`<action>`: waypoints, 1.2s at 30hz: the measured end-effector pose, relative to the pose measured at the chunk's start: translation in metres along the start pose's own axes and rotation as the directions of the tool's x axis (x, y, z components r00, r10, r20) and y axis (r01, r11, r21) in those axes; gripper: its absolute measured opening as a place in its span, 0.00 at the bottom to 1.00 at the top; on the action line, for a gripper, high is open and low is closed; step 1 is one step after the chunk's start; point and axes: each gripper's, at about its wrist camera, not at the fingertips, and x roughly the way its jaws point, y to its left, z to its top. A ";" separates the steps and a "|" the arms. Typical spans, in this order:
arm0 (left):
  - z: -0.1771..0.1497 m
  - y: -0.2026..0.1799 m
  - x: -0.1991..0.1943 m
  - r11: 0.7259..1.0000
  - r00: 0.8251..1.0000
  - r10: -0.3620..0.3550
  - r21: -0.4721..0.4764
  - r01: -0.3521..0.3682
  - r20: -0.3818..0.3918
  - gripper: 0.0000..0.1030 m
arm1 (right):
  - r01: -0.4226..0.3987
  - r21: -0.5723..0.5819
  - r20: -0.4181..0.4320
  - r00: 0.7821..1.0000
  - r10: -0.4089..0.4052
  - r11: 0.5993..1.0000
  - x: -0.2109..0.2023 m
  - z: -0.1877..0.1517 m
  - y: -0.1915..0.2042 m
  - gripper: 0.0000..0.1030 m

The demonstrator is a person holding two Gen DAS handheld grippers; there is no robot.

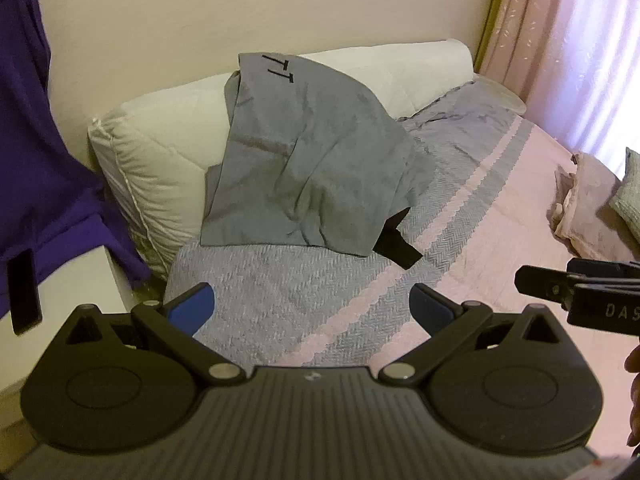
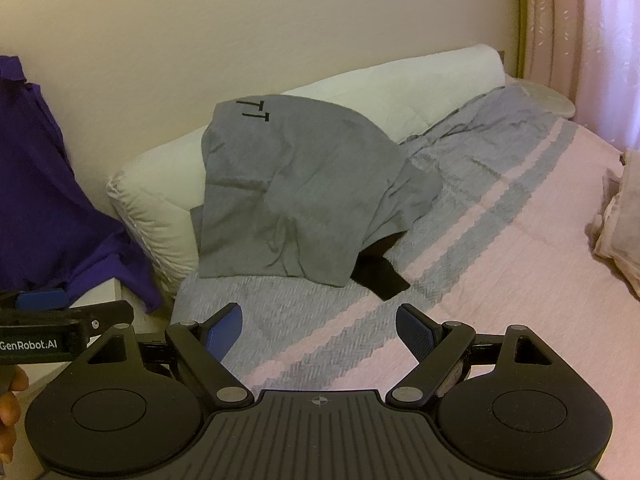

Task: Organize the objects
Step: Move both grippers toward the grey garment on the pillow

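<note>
Grey shirt lies draped over white pillow & bed, black cloth poking out under its edge. Left tongs & right tongs both wide open, empty, hovering near hem. Risk: pinching bedspread w/ the shirt, or snagging black cloth too.

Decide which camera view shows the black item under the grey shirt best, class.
The left wrist view: the black item pokes out further from under the grey shirt there. The right wrist view shows less of it, partly shadowed by the shirt's hem.
</note>
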 end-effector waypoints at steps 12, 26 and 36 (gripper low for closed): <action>0.002 -0.013 -0.002 0.994 0.997 0.075 -0.077 -0.074 0.010 0.99 | -0.063 -0.044 -0.016 0.998 0.063 0.997 0.011 0.009 -0.045 0.79; 0.053 0.036 0.084 0.991 0.994 0.106 0.084 -0.108 0.019 0.99 | -0.035 -0.129 -0.021 0.999 0.033 0.991 0.076 0.037 -0.058 0.79; 0.135 0.094 0.213 0.970 0.999 0.041 0.239 -0.042 0.011 0.95 | 0.024 -0.149 -0.085 0.996 -0.037 0.988 0.195 0.091 -0.039 0.79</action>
